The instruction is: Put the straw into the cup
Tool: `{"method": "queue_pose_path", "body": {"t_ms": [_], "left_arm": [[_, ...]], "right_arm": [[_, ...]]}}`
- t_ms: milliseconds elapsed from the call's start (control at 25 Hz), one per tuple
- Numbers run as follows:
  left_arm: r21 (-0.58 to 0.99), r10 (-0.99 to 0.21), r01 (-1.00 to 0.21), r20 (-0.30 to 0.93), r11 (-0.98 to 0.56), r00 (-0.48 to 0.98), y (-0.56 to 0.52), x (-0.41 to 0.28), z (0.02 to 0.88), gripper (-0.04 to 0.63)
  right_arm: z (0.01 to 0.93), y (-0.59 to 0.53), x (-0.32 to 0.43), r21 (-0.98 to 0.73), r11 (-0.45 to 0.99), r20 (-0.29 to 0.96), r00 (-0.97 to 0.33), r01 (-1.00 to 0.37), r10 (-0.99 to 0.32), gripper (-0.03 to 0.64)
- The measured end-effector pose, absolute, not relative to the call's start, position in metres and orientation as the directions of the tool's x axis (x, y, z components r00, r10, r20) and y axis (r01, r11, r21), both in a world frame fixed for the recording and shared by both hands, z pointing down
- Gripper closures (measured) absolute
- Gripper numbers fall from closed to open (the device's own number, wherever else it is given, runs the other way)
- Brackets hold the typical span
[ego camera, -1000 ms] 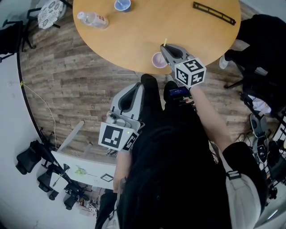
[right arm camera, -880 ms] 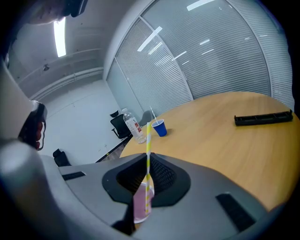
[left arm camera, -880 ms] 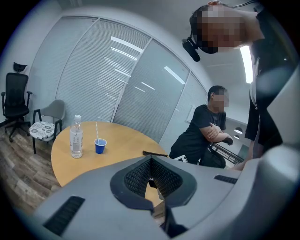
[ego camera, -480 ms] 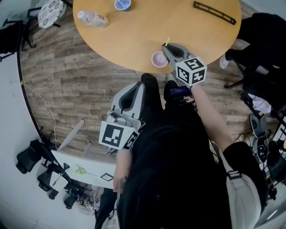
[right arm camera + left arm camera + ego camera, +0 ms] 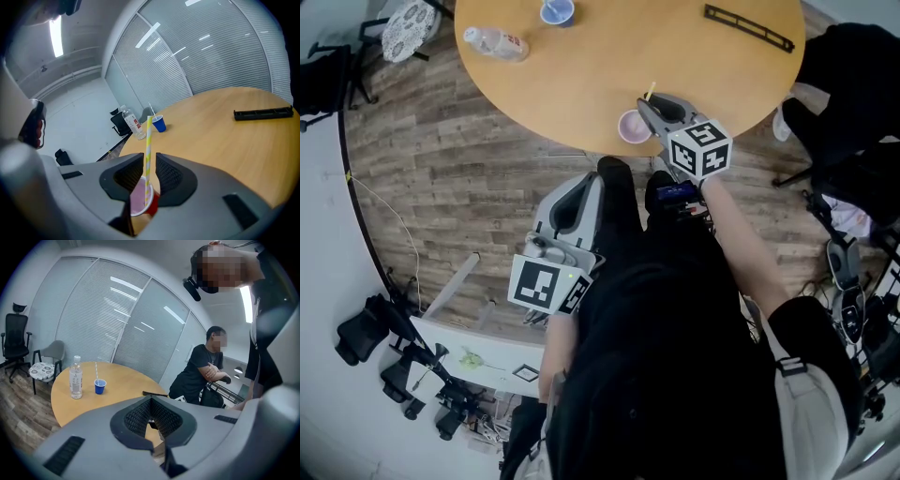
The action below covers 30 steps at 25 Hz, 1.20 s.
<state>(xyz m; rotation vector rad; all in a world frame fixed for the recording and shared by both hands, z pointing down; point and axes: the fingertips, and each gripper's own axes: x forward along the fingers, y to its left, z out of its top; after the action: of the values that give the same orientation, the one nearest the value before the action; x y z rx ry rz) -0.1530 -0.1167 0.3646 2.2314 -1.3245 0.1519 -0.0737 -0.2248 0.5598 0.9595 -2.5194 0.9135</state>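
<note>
A red cup [image 5: 140, 204] with a pale inside stands near the front edge of the round wooden table [image 5: 581, 75], and shows in the head view too [image 5: 632, 125]. A yellow-and-white striped straw [image 5: 148, 140] stands upright with its lower end in the cup, its tip just showing from above [image 5: 650, 90]. My right gripper [image 5: 149, 164] hovers over the cup with the straw between its jaws; they are opening, with a small gap at each side of the straw. My left gripper [image 5: 584, 186] hangs off the table over the floor, its jaw tips [image 5: 151, 400] together and nothing held.
At the table's far side are a blue cup [image 5: 556, 9] with its own straw, a water bottle [image 5: 492, 40] and a black strip [image 5: 750, 26]. A person [image 5: 201, 371] sits beyond the table. Chairs stand on the wood floor at the left [image 5: 44, 366] and right [image 5: 844, 103].
</note>
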Motion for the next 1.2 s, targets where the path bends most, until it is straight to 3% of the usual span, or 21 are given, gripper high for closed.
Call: {"method": "queue_pose_path", "body": {"t_ms": [200,800,1200], "left_arm": [[0.382,-0.786,-0.845,0.353,-0.373,0.507,-0.114,-0.151,0.362,0.583],[0.348,-0.8,-0.855,0.337,-0.384,0.496,-0.113,-0.135,0.352,0.583],[0.32,-0.804,-0.853,0.313,-0.413,0.506,-0.106,-0.1,0.34,0.583]], "right_arm": [[0.562,-0.222,-0.074,-0.468,0.578,0.476,-0.741,-0.669,-0.473,0.503],[0.542,-0.221,-0.05,-0.448,0.602,0.451,-0.749,-0.661,-0.486,0.503],[0.489,-0.204,-0.015,-0.443,0.657,0.356,-0.792,-0.61,-0.496,0.503]]}}
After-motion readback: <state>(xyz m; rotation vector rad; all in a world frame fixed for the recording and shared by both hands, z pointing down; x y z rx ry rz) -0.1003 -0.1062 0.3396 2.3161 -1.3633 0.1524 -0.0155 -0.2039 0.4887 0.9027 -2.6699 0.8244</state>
